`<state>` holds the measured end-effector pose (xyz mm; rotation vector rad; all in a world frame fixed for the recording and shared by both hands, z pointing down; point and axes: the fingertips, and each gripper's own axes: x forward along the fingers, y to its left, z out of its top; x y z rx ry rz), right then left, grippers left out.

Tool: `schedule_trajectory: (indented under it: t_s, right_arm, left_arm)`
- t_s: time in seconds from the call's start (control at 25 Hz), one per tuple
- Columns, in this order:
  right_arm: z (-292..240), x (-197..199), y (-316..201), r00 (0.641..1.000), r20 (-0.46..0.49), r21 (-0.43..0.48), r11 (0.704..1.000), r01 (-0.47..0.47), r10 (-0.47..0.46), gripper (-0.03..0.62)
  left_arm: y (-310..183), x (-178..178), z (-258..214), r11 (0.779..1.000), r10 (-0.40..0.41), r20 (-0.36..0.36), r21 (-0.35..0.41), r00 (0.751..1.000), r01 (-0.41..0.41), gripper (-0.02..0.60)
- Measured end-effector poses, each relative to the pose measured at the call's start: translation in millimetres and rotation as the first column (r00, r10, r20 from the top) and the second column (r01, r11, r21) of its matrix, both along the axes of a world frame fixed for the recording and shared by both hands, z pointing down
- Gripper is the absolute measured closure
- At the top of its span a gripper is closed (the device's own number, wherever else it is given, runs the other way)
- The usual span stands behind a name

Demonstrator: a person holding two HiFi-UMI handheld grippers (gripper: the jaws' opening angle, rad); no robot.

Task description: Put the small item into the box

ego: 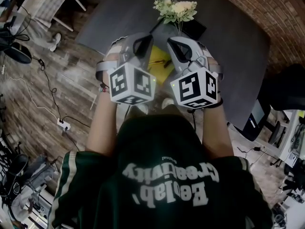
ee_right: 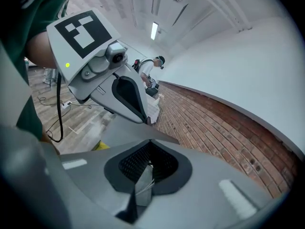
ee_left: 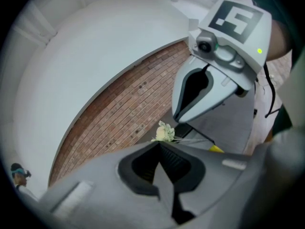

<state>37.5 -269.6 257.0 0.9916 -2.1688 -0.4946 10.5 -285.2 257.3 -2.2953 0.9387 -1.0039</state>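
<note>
Both grippers are held up close to my chest, side by side, above the near edge of a dark grey table [ego: 228,46]. My left gripper [ego: 139,43] is shut with nothing in it; its jaws meet at a point [ee_left: 159,145]. The jaws of my right gripper [ego: 178,44] are also pressed together and hold nothing [ee_right: 150,143]. On the table between the two lies a flat yellow object [ego: 159,63], mostly hidden behind them; I cannot tell what it is. A sliver of that yellow object [ee_left: 215,149] shows past the left jaws. No small item shows.
A bunch of pale flowers [ego: 175,8] stands at the table's middle, with a black object [ego: 194,27] beside it. A brick wall [ego: 267,13] runs behind the table. A power strip [ego: 63,124] and cables lie on the wooden floor at the left.
</note>
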Motion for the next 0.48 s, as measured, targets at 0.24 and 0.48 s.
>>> schedule_trajectory:
  t_s: [0.24,0.48]
  right_arm:
    - [-17.5,-4.0,2.0,0.999,0.042,0.027,1.000,0.008,-0.009,0.588]
    - [-21.8,-0.7,0.5,0.999,0.036,0.039,0.999,0.000,-0.002,0.588]
  left_arm:
    - [0.4,2.5,-18.4,0.999,0.019,-0.006,0.041,1.000,-0.018,0.580]
    - [-1.3,5.3,-25.6,0.998,0.032,-0.007,0.058,0.999,-0.032,0.580]
